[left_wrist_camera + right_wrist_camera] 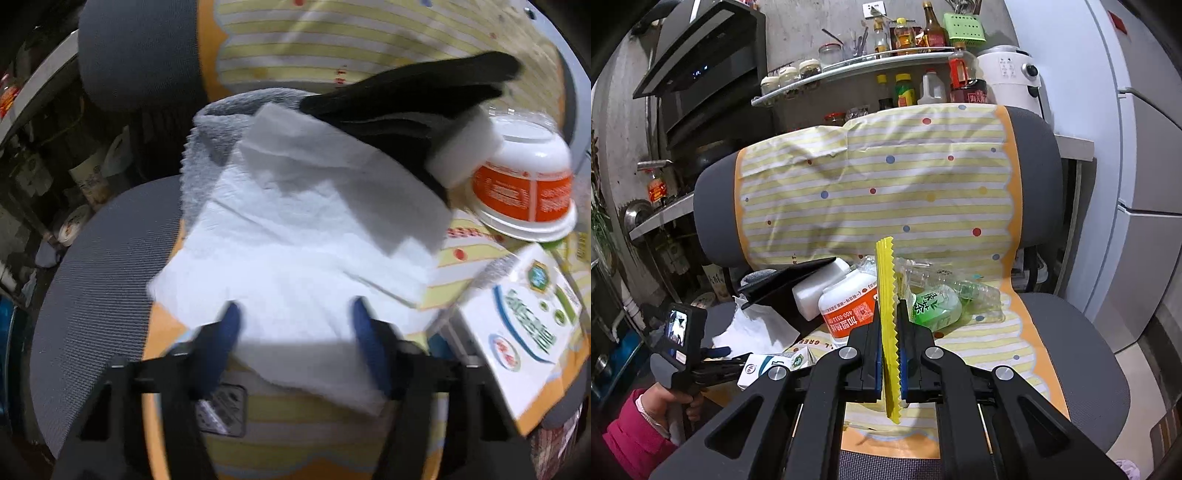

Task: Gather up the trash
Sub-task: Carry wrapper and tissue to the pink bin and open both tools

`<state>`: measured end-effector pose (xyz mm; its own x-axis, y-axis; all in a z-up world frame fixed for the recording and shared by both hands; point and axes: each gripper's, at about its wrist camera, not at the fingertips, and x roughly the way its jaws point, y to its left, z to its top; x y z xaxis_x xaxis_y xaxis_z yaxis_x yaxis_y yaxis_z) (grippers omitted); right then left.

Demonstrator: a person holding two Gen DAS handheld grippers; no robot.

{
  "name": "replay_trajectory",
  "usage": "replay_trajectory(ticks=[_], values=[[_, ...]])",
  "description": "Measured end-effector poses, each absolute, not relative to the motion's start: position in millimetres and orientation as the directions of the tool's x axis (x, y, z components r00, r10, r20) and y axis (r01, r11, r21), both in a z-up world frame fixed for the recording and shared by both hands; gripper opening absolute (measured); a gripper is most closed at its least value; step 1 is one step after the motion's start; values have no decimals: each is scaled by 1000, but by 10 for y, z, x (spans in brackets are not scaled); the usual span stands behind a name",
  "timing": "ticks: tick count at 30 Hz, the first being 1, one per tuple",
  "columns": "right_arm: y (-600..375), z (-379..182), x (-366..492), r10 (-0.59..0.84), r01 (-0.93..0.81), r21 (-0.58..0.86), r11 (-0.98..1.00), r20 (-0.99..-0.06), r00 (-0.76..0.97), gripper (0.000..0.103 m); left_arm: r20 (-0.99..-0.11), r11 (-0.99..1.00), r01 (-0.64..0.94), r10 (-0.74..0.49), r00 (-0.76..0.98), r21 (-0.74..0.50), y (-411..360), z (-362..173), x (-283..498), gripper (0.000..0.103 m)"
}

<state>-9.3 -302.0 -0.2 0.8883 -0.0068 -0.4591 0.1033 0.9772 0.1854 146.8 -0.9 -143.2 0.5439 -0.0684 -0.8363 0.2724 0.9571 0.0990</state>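
Clenched on a yellow wrapper strip at frame centre, the right tongs wait while the left tongs, still parted, straddle the white tissue mid-frame on the chair seat, best pinched at its near edge.

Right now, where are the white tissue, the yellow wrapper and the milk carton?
white tissue (295, 266), left wrist view, its middle.
yellow wrapper (886, 295), right wrist view, upper strip.
milk carton (524, 332), left wrist view, printed face.
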Motion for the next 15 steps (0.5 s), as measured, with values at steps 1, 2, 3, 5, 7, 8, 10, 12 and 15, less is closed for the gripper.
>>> replay_trajectory(ticks=[1,2,3,5,7,8,10,12,15], values=[[-3024,-7,-96,-6,103,187,977,-459,888,7,-836,953,282,-66,545,108,-20,-1416,1431,25],[-3024,-3,-95,-7,103,185,977,-459,888,7,-834,951,286,-60,549,120,-28,-1405,1419,3],[-3027,2,-95,-8,104,185,977,-459,888,7,-829,950,285,-60,557,123,-14,-1372,1394,1],[-3055,2,-125,-7,105,192,976,-453,892,7,-803,957,275,-96,588,87,84,-1207,1294,1],[-3100,8,-175,-11,111,199,974,-446,895,7,-766,960,270,-121,631,71,159,-1016,1172,0],[-3125,10,-202,-11,112,205,972,-442,897,7,-747,960,275,-144,650,54,203,-891,1101,0],[-3185,18,-272,-9,115,221,969,-431,902,7,-692,956,293,-201,694,16,288,-566,926,0],[-3245,40,-355,-8,118,239,964,-418,909,7,-631,948,317,-245,736,1,296,-227,745,0],[-3351,81,-523,-5,121,270,955,-393,919,7,-562,926,378,-314,765,-3,133,179,435,0]])
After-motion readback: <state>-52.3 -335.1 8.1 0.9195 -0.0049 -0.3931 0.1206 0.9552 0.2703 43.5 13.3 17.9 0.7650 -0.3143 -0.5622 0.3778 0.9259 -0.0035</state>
